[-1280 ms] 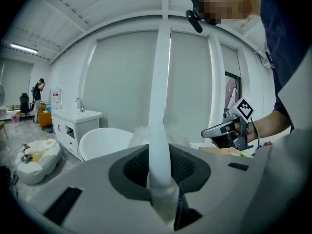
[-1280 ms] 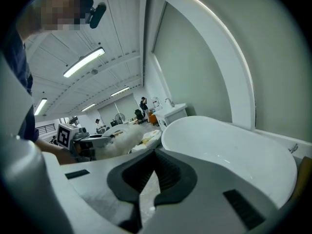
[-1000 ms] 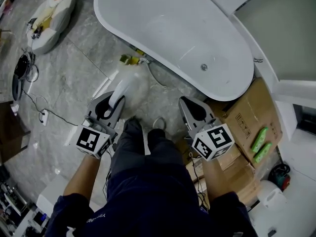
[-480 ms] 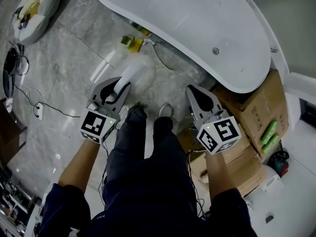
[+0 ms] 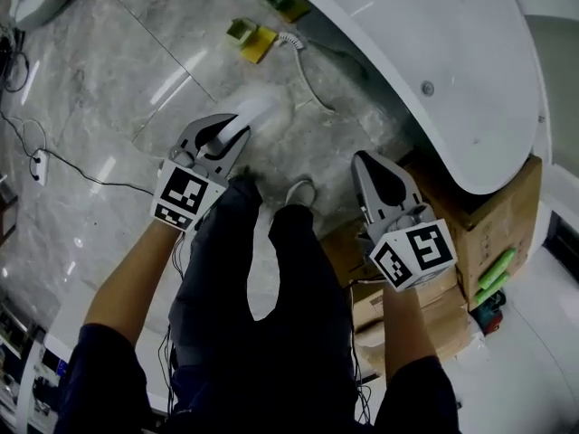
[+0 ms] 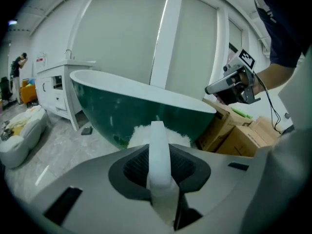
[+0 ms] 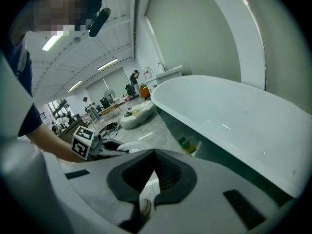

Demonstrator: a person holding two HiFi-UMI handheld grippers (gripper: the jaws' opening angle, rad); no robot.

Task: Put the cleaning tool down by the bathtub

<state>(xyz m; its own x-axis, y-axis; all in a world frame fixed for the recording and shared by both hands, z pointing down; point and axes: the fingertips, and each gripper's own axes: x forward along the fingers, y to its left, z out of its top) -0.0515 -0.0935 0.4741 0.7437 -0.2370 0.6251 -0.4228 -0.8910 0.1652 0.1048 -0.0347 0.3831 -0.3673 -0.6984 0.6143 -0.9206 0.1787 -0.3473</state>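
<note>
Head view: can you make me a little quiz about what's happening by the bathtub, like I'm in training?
1. Pick one: which gripper holds the white cleaning tool with a fluffy head? A) left B) right C) neither
2. True or false: the right gripper is holding something too.
3. Fill the gap: the small yellow and green block lies on the grey marble ___ beside the white oval bathtub.

Key: 1 is A, the left gripper. 2 is false, because its jaws are together and empty. 3 is floor.
</note>
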